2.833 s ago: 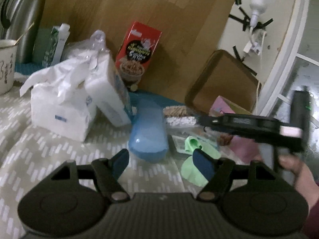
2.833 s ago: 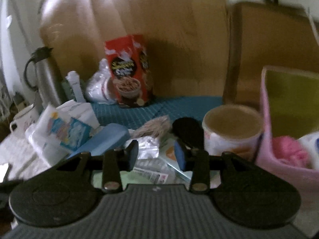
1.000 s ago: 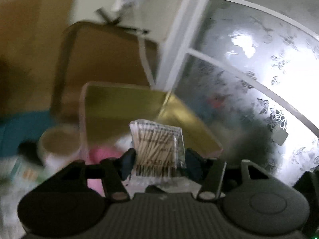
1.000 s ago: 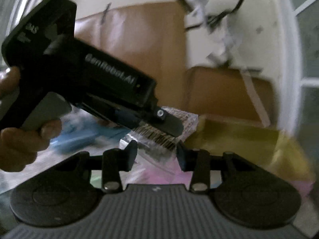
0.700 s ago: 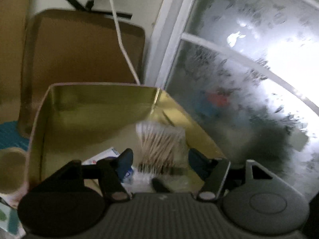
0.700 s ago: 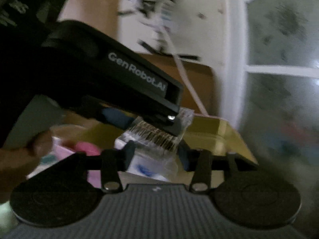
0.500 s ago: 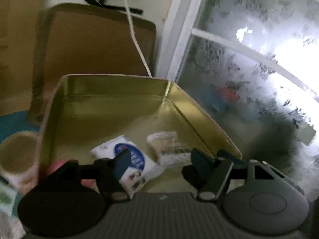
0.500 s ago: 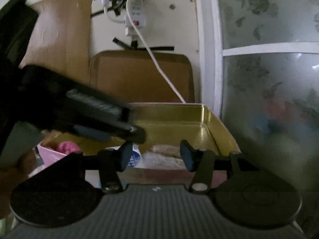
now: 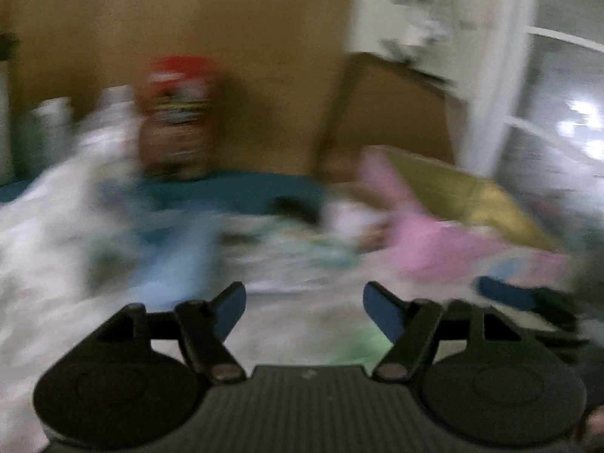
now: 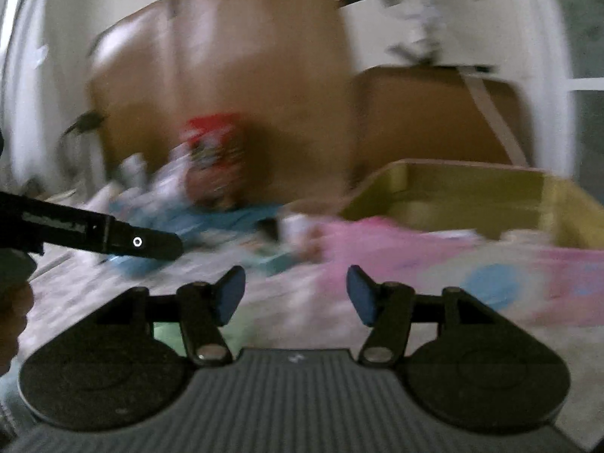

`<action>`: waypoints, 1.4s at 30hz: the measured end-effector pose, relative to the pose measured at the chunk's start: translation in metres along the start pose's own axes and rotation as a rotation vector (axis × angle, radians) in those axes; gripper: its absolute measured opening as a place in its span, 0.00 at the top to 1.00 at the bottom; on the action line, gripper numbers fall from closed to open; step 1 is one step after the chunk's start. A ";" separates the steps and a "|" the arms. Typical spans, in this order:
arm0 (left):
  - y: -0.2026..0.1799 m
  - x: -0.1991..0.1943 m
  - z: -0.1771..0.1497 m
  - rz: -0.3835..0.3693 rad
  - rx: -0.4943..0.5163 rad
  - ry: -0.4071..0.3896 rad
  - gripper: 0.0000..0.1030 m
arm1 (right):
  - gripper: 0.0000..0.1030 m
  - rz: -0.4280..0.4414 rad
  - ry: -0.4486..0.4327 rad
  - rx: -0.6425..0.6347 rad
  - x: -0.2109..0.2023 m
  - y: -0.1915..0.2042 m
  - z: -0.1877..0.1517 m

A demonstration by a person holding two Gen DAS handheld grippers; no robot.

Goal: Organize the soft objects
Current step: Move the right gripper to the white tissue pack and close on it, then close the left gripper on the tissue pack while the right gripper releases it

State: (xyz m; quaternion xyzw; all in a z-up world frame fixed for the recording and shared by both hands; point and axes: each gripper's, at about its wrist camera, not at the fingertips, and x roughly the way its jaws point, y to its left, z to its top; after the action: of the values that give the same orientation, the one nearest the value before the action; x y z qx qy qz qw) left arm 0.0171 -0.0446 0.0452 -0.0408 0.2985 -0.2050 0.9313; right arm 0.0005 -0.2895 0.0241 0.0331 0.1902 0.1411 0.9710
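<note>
Although both wrist views were smeared by motion blur, the left gripper showed its blue pads standing apart with nothing between them, only the pale patterned cloth of the table beneath. The right gripper was likewise spread, its jaws empty over the same cloth. From the right wrist view the left gripper's black body reached in from the left edge, a hand dim below it. The pink bin with its yellow-green inner walls sat to the right, against a brown board leaning on the wall; pale things lay inside it, too blurred to name. Left of the bin stood a white tub, and beyond it a teal mat with a red box upright at the back. White soft packs and a light blue object lay on the cloth to the left, well apart from the bin, and a green patch showed just ahead of the left gripper's right finger.
</note>
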 end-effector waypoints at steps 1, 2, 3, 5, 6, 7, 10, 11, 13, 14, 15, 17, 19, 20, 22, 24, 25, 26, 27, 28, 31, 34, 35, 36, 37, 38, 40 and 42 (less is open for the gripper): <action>0.012 -0.005 -0.004 0.048 -0.009 0.000 0.31 | 0.40 0.028 0.019 -0.017 0.006 0.012 0.000; 0.026 -0.010 -0.008 0.096 -0.021 -0.001 0.31 | 0.40 0.048 0.030 -0.034 0.009 0.022 0.001; 0.039 -0.014 -0.013 0.135 -0.036 -0.002 0.31 | 0.40 0.069 0.039 -0.055 0.013 0.034 0.002; 0.066 -0.021 -0.019 0.179 -0.077 -0.003 0.31 | 0.40 0.111 0.056 -0.106 0.021 0.057 0.004; 0.072 -0.021 -0.020 0.196 -0.092 -0.006 0.31 | 0.40 0.133 0.067 -0.130 0.026 0.068 0.007; 0.081 -0.022 -0.022 0.222 -0.107 -0.012 0.31 | 0.40 0.149 0.077 -0.148 0.031 0.075 0.010; 0.100 -0.022 -0.031 0.290 -0.137 -0.028 0.31 | 0.40 0.189 0.089 -0.214 0.053 0.103 0.028; 0.106 -0.021 -0.034 0.300 -0.156 -0.025 0.31 | 0.40 0.200 0.083 -0.235 0.059 0.111 0.035; 0.116 -0.025 -0.039 0.271 -0.218 -0.035 0.29 | 0.40 0.221 0.073 -0.283 0.074 0.131 0.051; 0.119 -0.028 -0.039 0.256 -0.237 -0.060 0.29 | 0.40 0.232 0.065 -0.305 0.083 0.142 0.058; 0.121 -0.029 -0.040 0.255 -0.248 -0.061 0.29 | 0.40 0.251 0.062 -0.316 0.091 0.153 0.066; 0.124 -0.029 -0.040 0.237 -0.262 -0.059 0.29 | 0.39 0.310 0.083 -0.298 0.112 0.173 0.079; 0.124 -0.029 -0.041 0.226 -0.263 -0.058 0.29 | 0.38 0.341 0.121 -0.252 0.135 0.189 0.090; 0.124 -0.029 -0.041 0.224 -0.260 -0.056 0.28 | 0.36 0.347 0.136 -0.235 0.146 0.197 0.093; 0.122 -0.028 -0.042 0.217 -0.248 -0.054 0.28 | 0.28 0.341 0.167 -0.222 0.164 0.208 0.096; 0.121 -0.027 -0.042 0.209 -0.232 -0.052 0.27 | 0.32 0.305 0.210 -0.209 0.181 0.211 0.095; 0.120 -0.027 -0.042 0.202 -0.228 -0.055 0.27 | 0.53 0.293 0.235 -0.195 0.186 0.206 0.095; 0.120 -0.027 -0.042 0.195 -0.228 -0.060 0.26 | 0.67 0.303 0.251 -0.169 0.187 0.198 0.095; 0.121 -0.028 -0.043 0.188 -0.230 -0.066 0.25 | 0.70 0.326 0.255 -0.121 0.183 0.187 0.095; 0.122 -0.028 -0.043 0.182 -0.234 -0.070 0.24 | 0.74 0.317 0.246 -0.091 0.177 0.177 0.096; 0.123 -0.028 -0.043 0.163 -0.245 -0.073 0.24 | 0.82 0.289 0.217 0.013 0.146 0.138 0.099; 0.124 -0.027 -0.042 0.152 -0.249 -0.069 0.23 | 0.85 0.353 0.167 0.162 0.106 0.105 0.105; 0.125 -0.026 -0.043 0.149 -0.252 -0.070 0.21 | 0.85 0.395 0.140 0.211 0.088 0.095 0.105; 0.125 -0.027 -0.043 0.146 -0.257 -0.074 0.20 | 0.85 0.448 0.118 0.264 0.073 0.085 0.103; 0.127 -0.029 -0.044 0.140 -0.264 -0.083 0.16 | 0.85 0.512 0.101 0.324 0.057 0.076 0.098; 0.127 -0.031 -0.045 0.131 -0.272 -0.094 0.12 | 0.84 0.557 0.099 0.368 0.046 0.067 0.092; 0.132 -0.035 -0.045 0.100 -0.292 -0.112 0.10 | 0.84 0.677 0.152 0.480 0.032 0.049 0.070; 0.135 -0.036 -0.046 0.068 -0.314 -0.106 0.10 | 0.84 0.754 0.240 0.589 0.028 0.035 0.039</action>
State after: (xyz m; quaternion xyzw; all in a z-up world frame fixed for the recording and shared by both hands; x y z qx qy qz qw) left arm 0.0129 0.0954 0.0003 -0.1863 0.2787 -0.1219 0.9342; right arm 0.0309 -0.2484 0.0543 0.3565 0.3075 0.4257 0.7727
